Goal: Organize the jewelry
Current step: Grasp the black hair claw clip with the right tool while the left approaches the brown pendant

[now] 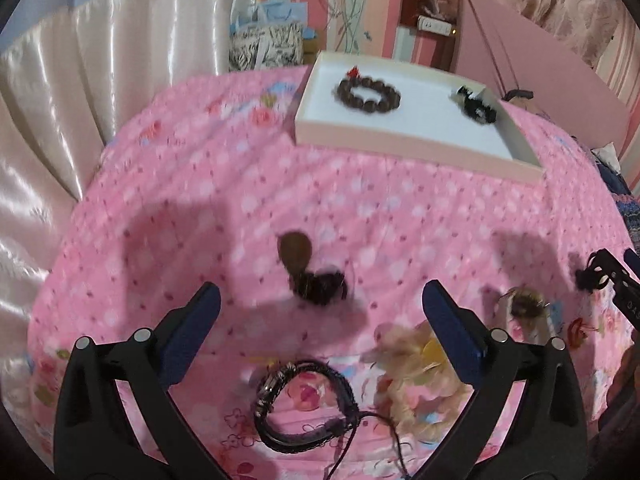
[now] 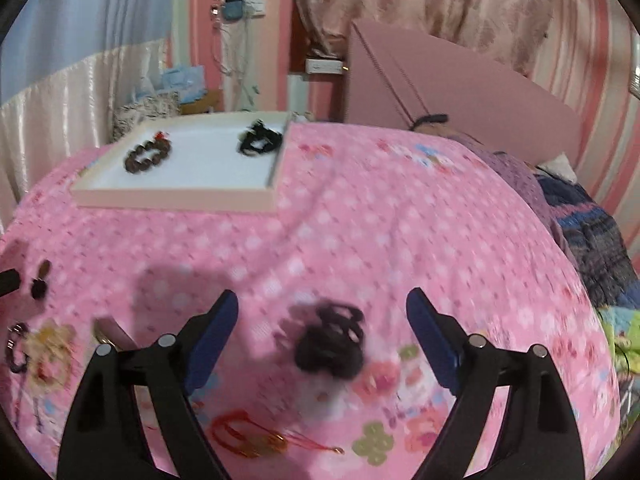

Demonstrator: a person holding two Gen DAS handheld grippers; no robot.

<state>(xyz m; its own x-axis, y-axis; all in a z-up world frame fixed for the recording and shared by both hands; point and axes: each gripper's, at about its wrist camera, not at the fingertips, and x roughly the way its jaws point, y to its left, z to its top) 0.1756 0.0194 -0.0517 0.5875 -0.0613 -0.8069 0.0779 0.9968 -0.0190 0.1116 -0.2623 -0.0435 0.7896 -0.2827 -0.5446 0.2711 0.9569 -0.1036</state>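
Two tongs, one per hand, hang above a pink flower-print bedspread. The left tongs stand wide open and hold nothing; below and between their blue pads lie a brown teardrop pendant on a dark bead cluster and, nearer the camera, a black braided bracelet. The right tongs are likewise spread wide and empty, with a blurred dark bead bracelet lying on the cloth between the pads, apparently untouched. One shallow white tray sits at the far side of the bedspread and holds two pieces: a brown bead bracelet with a red tassel and a black bracelet against the tray's right wall. Only the left view shows a pale beaded strand and a small round brown piece, possibly a ring. Only the right view shows a red cord necklace near the lower edge and a wall socket panel. A pink box lid stands tilted behind the bedspread in both views. No legible writing appears.
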